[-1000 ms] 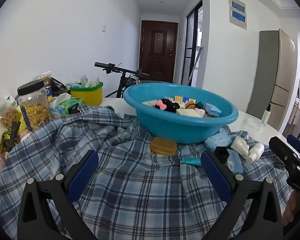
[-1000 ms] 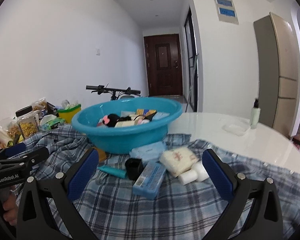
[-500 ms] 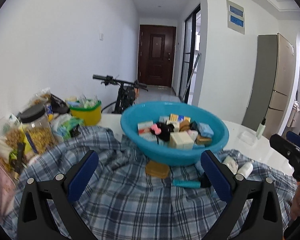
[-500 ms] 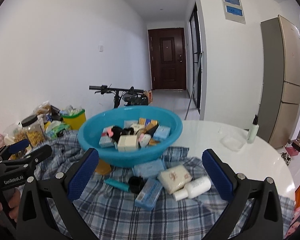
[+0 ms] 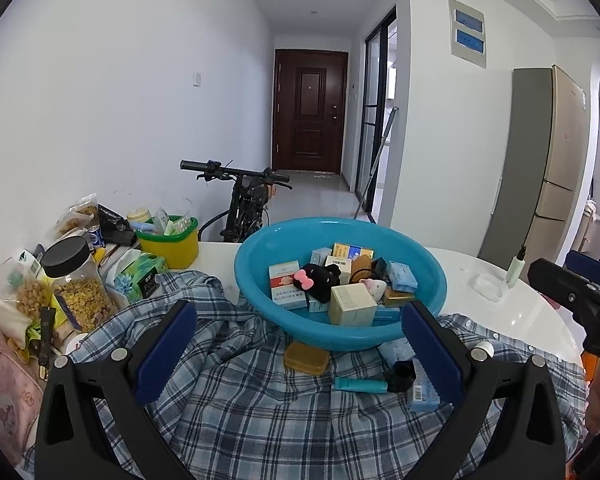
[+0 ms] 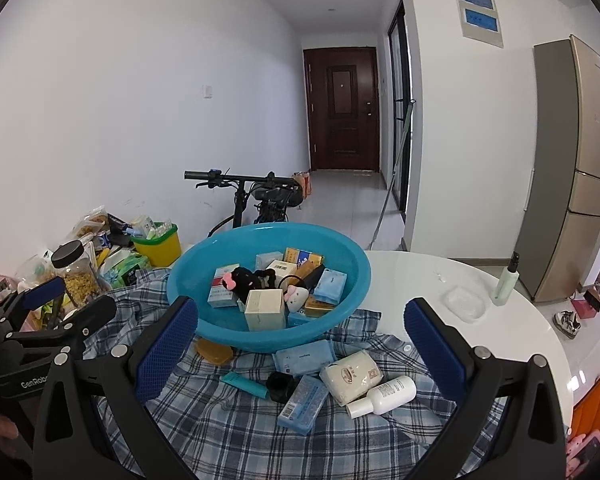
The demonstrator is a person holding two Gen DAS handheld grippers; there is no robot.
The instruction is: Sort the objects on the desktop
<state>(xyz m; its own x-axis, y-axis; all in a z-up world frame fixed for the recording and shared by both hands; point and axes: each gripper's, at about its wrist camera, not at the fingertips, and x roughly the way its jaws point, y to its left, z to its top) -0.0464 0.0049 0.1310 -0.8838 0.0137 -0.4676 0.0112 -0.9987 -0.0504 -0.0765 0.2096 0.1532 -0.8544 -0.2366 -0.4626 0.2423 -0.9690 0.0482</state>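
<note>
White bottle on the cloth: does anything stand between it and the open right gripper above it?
Nothing visible does. The white bottle lies exposed on the cloth, touching only the paper-wrapped roll beside it; the right gripper has open air down to it.

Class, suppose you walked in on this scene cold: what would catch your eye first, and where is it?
The blue basin heaped with small boxes sits mid-table on a plaid cloth. Loose items, including a white bottle, lie on the cloth in front of it. Behind stands a bicycle.
</note>
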